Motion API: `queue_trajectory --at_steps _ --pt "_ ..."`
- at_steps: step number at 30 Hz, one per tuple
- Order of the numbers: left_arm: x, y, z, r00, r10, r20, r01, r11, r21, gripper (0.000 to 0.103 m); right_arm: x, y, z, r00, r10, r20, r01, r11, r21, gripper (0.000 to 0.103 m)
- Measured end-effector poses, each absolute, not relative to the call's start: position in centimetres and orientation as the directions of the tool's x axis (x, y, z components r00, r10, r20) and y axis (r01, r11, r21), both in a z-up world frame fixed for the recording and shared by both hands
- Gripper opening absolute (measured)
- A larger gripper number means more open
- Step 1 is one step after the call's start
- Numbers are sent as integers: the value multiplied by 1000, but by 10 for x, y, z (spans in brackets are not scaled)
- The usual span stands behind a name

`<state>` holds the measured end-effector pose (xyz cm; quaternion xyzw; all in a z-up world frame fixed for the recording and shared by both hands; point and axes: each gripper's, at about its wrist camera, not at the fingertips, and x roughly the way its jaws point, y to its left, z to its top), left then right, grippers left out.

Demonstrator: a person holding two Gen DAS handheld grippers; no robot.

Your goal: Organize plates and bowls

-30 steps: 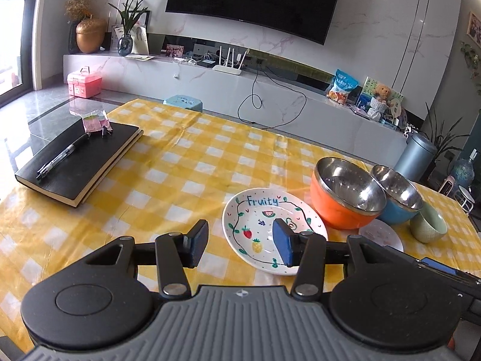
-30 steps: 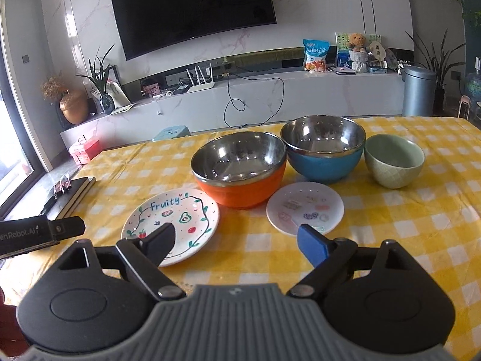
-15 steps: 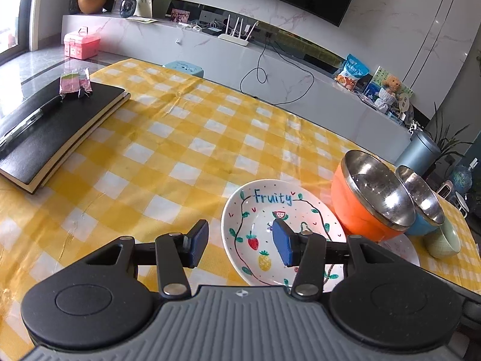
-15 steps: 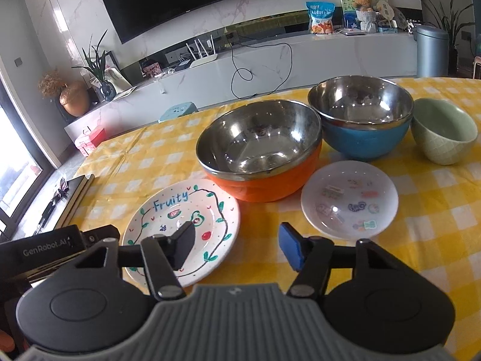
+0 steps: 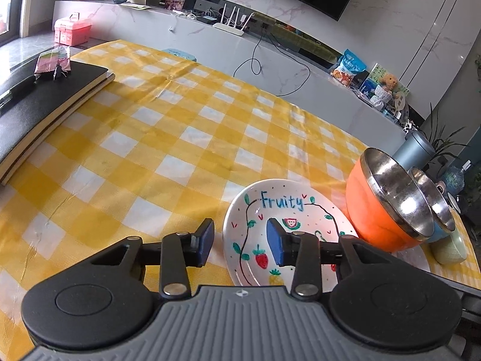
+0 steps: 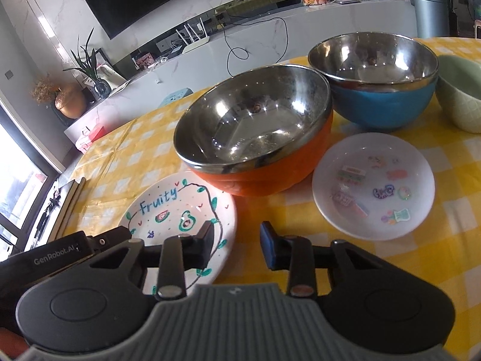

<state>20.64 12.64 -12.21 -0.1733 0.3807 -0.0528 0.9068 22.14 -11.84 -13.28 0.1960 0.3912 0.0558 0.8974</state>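
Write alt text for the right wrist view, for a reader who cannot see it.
The open right gripper hovers low over a yellow checked tablecloth, between the Fruity plate and a small sticker plate. Behind them stand an orange bowl, a blue bowl and a green bowl, all empty.

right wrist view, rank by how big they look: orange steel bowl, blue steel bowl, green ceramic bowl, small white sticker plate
1. Orange steel-lined bowl, also nearest.
2. Blue steel-lined bowl and small white sticker plate: look alike, unranked.
3. Green ceramic bowl: smallest, though cut off by the frame.
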Motion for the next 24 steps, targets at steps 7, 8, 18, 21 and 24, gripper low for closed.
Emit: queue_trajectory --at_steps 7,8,18,21,24 --pt "209 126 -124 710 -234 -664 -38 929 -368 31 226 -119 -139 682 290 -672 46 899 435 14" --pt "209 126 -124 711 -234 -663 -37 929 -367 30 225 -118 -140 681 297 -670 45 896 443 13" --pt "199 136 -120 723 -225 -653 -59 922 -384 26 223 -115 -136 680 315 -662 44 884 466 9" --pt "192 140 -116 727 -224 -649 -64 919 -388 26 219 -115 -131 681 322 -657 38 881 471 9" --pt "185 144 -112 729 -227 -645 -70 914 -400 26 213 -112 -126 682 332 -651 25 880 475 9"
